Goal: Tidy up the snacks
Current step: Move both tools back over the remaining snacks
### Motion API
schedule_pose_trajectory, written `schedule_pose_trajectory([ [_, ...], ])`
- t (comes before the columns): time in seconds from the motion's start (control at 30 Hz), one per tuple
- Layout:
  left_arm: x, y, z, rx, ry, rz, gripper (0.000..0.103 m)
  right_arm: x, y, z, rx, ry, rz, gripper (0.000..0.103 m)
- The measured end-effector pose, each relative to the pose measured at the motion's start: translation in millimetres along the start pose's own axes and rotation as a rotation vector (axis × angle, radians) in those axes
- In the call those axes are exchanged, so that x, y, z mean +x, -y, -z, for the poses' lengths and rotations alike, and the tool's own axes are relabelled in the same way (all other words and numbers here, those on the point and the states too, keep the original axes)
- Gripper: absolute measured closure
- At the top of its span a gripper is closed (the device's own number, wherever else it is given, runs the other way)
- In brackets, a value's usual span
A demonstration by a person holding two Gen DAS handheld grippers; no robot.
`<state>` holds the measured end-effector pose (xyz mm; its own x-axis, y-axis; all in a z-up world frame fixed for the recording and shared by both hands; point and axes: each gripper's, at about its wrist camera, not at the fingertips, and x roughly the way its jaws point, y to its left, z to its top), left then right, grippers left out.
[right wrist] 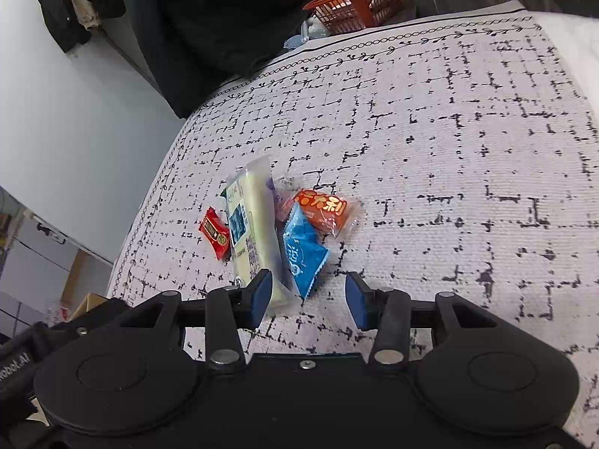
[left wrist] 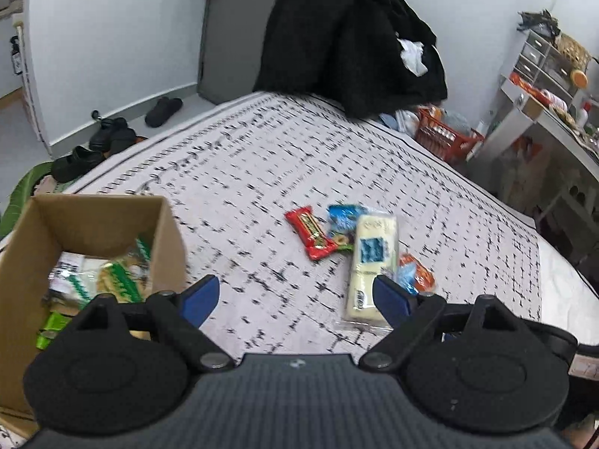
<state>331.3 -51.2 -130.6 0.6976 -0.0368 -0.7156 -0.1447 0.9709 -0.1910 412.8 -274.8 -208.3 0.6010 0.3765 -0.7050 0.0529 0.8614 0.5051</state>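
Right wrist view shows the right gripper (right wrist: pixel 305 297) spread and empty above the blue packet (right wrist: pixel 303 256) on the bedspread (right wrist: pixel 449 142); left gripper (left wrist: pixel 295 301) spread, empty, beside the cardboard box (left wrist: pixel 22 262); judging a pick-up approach; next, lower and pinch the packet.

You are working over a bed (left wrist: pixel 262 157) covered by a pale sheet printed with broken black lines and a vine border. A small cluster of snacks lies on it: a red wrapper (left wrist: pixel 310 232), a long cream packet (left wrist: pixel 368 262) just beside it, a blue sachet (right wrist: pixel 303 258) and an orange packet (right wrist: pixel 324 207) touching each other. An open cardboard box (left wrist: pixel 75 220) holding green-labelled packs sits at one edge, and a dark garment (left wrist: pixel 348 37) is heaped at the far end.
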Motion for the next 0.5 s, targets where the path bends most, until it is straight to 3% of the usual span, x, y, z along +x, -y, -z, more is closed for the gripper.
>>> schedule_pose_trajectory([
  [0.23, 28.1, 19.9, -9.9, 0.024, -0.029, 0.024, 0.016, 15.4, 10.6, -7.4, 0.04, -0.002, -0.062, 0.063],
  [0.5, 63.6, 40.7, -15.7, 0.081, -0.048, 0.07, 0.016, 30.6, 23.3, -8.5, 0.084, -0.014, -0.075, 0.068],
])
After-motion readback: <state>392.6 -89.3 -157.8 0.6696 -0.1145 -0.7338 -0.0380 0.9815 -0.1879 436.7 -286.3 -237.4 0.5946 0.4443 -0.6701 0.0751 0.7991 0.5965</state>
